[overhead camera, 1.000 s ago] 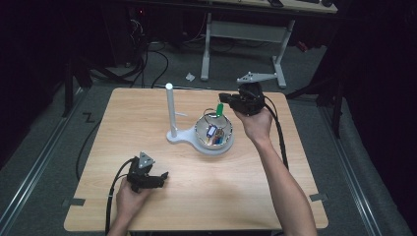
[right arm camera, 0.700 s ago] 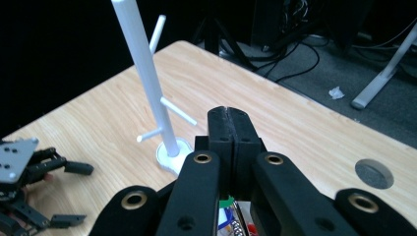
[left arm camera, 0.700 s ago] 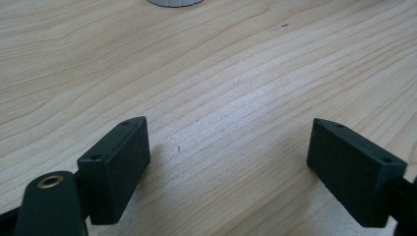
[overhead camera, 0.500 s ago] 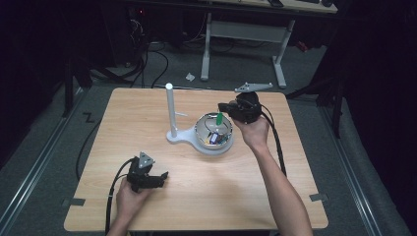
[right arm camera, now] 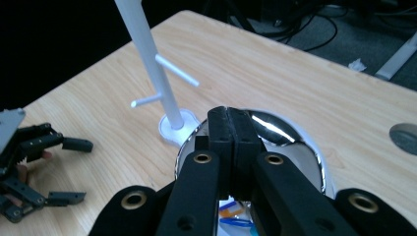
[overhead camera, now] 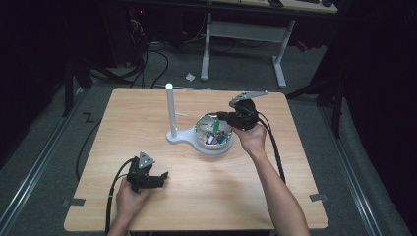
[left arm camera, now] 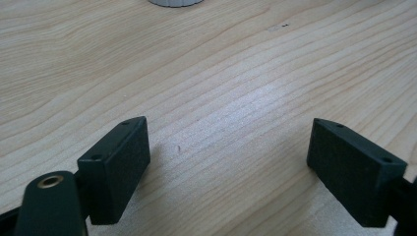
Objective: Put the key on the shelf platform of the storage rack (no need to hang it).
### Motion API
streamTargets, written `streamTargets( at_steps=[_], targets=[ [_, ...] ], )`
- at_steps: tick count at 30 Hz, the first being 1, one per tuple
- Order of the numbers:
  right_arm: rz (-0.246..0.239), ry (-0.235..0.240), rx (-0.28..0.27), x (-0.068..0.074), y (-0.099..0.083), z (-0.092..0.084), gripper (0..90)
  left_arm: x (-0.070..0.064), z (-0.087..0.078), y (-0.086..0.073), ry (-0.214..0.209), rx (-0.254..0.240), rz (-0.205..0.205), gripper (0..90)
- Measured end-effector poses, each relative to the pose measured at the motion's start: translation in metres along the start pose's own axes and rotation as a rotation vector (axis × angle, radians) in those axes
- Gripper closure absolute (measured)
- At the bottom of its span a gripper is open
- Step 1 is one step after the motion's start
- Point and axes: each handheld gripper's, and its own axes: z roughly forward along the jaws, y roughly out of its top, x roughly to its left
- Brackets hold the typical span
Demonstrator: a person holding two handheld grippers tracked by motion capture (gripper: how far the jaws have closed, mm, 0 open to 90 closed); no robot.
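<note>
While your right gripper [right arm camera: 230,129] hangs over the bowl's [overhead camera: 201,129] right rim at table centre, its jaws sit pressed together, apparently on nothing. Your left gripper [left arm camera: 230,162] rests near-left on the table [overhead camera: 147,113], jaws spread wide.

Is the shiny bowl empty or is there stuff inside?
Not empty. The shiny bowl has small colourful bits inside, green, blue and orange; what they are is too small to tell.
</note>
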Motion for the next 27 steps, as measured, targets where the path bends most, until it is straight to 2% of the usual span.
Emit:
streamTargets(
  at_steps=[6, 14, 19, 27],
  targets=[
    [0.030, 0.010, 0.012, -0.005, -0.011, 0.007, 90.0, -0.001, 0.000, 0.000, 0.001, 0.001, -0.007, 16.6],
    [0.061, -0.002, 0.062, -0.014, -0.029, 0.018, 90.0, -0.001, 0.000, 0.000, 0.002, -0.001, -0.010, 16.6],
    [0.078, -0.017, 0.116, -0.019, -0.042, 0.029, 90.0, -0.001, 0.000, 0.000, 0.002, -0.001, -0.008, 16.6],
    [0.063, -0.048, 0.159, -0.020, -0.052, 0.042, 90.0, -0.001, 0.000, 0.000, 0.002, -0.001, -0.009, 16.7]
  ],
)
